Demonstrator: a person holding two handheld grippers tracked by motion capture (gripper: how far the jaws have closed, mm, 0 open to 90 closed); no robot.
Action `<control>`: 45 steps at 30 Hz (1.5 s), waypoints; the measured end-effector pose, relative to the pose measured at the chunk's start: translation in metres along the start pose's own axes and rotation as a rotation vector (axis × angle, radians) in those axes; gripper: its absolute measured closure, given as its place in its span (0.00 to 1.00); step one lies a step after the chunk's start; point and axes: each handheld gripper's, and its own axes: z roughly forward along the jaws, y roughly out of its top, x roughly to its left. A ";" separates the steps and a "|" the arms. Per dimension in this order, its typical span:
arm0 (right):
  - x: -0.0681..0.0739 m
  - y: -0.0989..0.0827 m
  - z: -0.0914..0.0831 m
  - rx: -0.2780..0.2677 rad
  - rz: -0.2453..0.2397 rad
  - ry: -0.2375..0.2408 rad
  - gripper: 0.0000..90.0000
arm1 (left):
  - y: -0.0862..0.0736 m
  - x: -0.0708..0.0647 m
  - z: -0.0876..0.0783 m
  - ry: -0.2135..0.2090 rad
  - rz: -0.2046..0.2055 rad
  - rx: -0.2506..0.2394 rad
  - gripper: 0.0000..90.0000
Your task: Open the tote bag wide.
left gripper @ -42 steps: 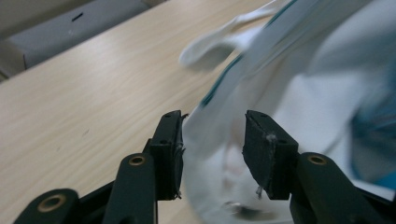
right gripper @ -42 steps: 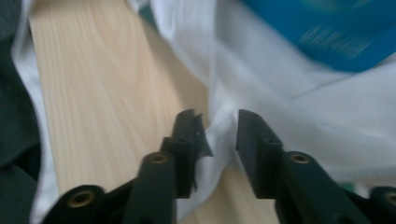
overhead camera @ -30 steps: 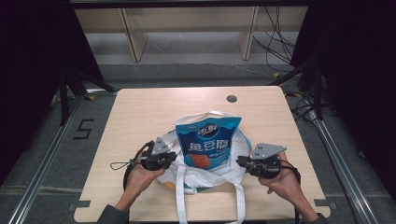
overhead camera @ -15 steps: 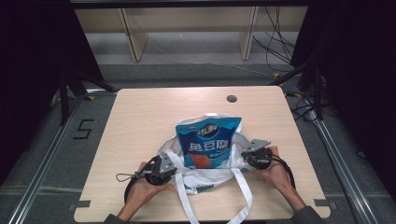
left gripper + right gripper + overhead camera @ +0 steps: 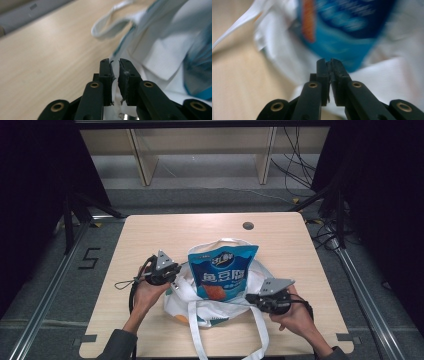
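A white tote bag [image 5: 220, 312] lies on the wooden table [image 5: 150, 235], with a blue snack bag [image 5: 222, 272] standing out of its mouth. My left gripper [image 5: 176, 271] is at the bag's left edge. In the left gripper view its jaws [image 5: 115, 61] are shut with a strip of white cloth [image 5: 162, 57] caught between the pads. My right gripper [image 5: 249, 297] is at the bag's lower right side. Its jaws [image 5: 327, 60] are shut, and I see nothing between them; the white cloth [image 5: 392, 80] and blurred snack bag [image 5: 342, 32] lie just beyond.
Two white straps [image 5: 200, 340] trail from the bag toward the table's near edge. A dark round hole [image 5: 248, 226] sits near the far edge. Bare wood surrounds the bag on the left and at the back. Shelving and cables stand beyond the table.
Over the last half second the left gripper has moved away from me along the bag's left side, and the right gripper has drawn slightly nearer me. The straps have shifted.
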 end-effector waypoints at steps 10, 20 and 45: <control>0.018 -0.017 0.031 0.143 -0.053 0.003 0.98 | -0.010 -0.012 0.004 -0.007 -0.038 0.043 0.91; -0.013 -0.014 -0.009 0.018 0.027 -0.135 0.97 | -0.023 -0.054 -0.050 -0.163 -0.056 -0.087 0.92; -0.014 -0.033 0.026 0.167 0.043 -0.134 0.96 | -0.057 -0.074 -0.014 -0.140 0.023 0.075 0.93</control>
